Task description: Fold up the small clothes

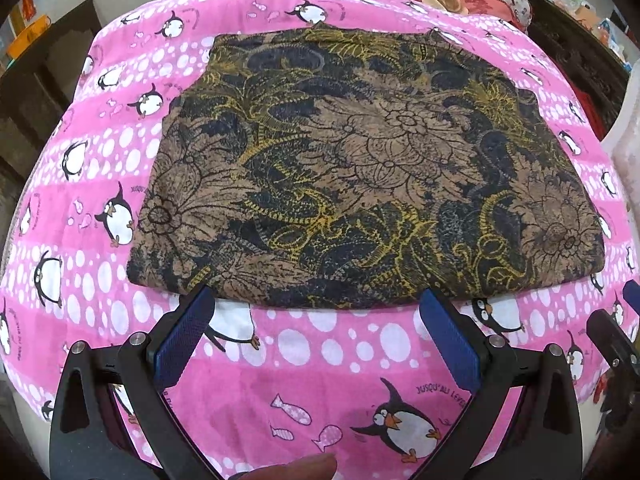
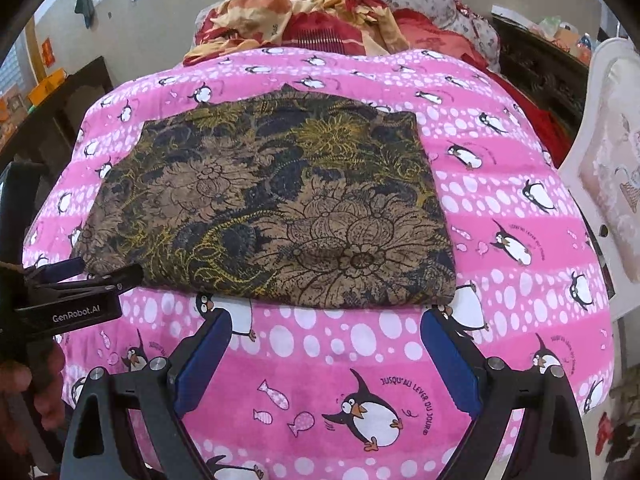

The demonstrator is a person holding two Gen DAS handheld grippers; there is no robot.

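Note:
A brown, black and yellow floral garment (image 1: pixel 360 168) lies flat and folded on the pink penguin-print bed cover (image 1: pixel 320 360). It also shows in the right wrist view (image 2: pixel 272 208). My left gripper (image 1: pixel 320 300) is open and empty, its blue-padded fingertips just at the garment's near edge. My right gripper (image 2: pixel 326 320) is open and empty, also at the near edge, toward the garment's right corner. The left gripper's side shows at the left of the right wrist view (image 2: pixel 80 276).
A heap of red and orange bedding (image 2: pixel 304 20) lies at the far end of the bed. Dark wooden furniture (image 1: pixel 44 80) stands to the left and a white chair (image 2: pixel 612 168) to the right. The bed cover (image 2: pixel 320 380) extends around the garment.

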